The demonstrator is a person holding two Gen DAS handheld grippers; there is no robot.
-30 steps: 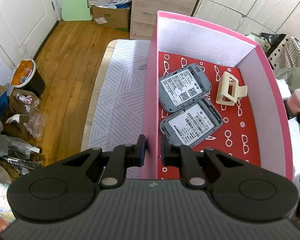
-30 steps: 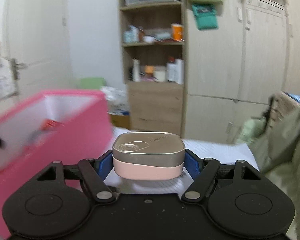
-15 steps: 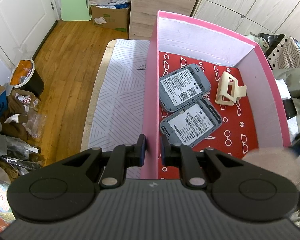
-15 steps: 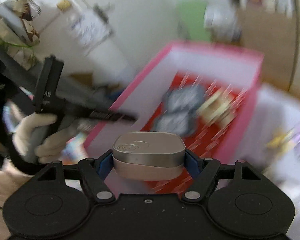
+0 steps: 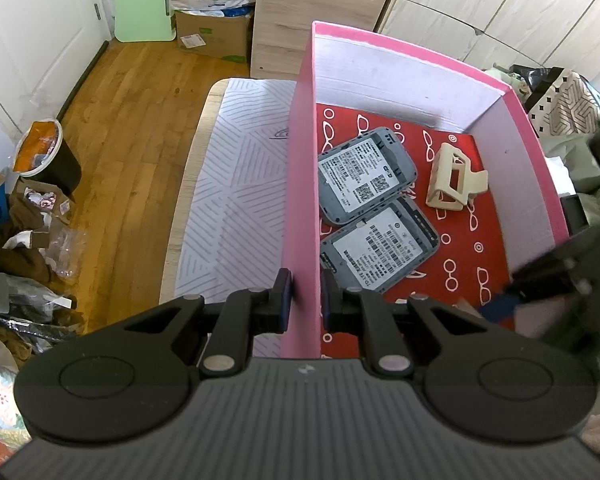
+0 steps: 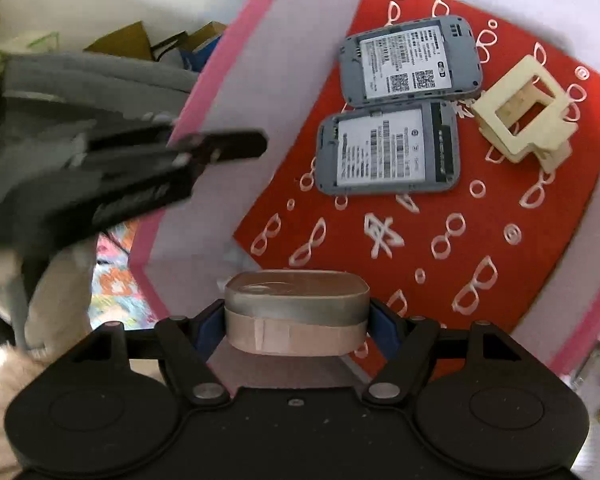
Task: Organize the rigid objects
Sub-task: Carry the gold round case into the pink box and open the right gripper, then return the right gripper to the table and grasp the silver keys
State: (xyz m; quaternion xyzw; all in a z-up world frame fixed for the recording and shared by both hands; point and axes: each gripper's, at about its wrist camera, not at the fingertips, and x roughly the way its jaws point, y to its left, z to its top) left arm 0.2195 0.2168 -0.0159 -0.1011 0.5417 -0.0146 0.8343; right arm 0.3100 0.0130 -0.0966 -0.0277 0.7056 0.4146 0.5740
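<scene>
Since the earlier frame the right gripper (image 6: 296, 314) has moved from beside the box to above its inside, and it is now looking down on the red floor; the left gripper (image 5: 305, 300) is staying in the same place on the wall.

The large pink cardboard box with white inner walls and a red floor printed with white glasses (image 5: 300, 184) is standing on a pale striped mat (image 5: 236, 184), which is lying to the left of the left jaws. The left jaws are pinching the near left wall of the box, one finger outside and one inside.

Ahead of the right jaws, two grey flat rectangular devices with white barcode labels (image 6: 388, 148) are lying side by side on the red floor, touching each other. In the left wrist view they (image 5: 376, 248) are lying just ahead and to the right of the inner finger. Beyond them, further right, a small cream plastic hair claw clip (image 6: 524, 112) is resting near the far device.

The right jaws are closing on a small rounded tin with a silver lid and a pink base (image 6: 296, 312), holding it by its two short sides over the near corner of the box. I cannot tell if the tin is touching the floor.
</scene>
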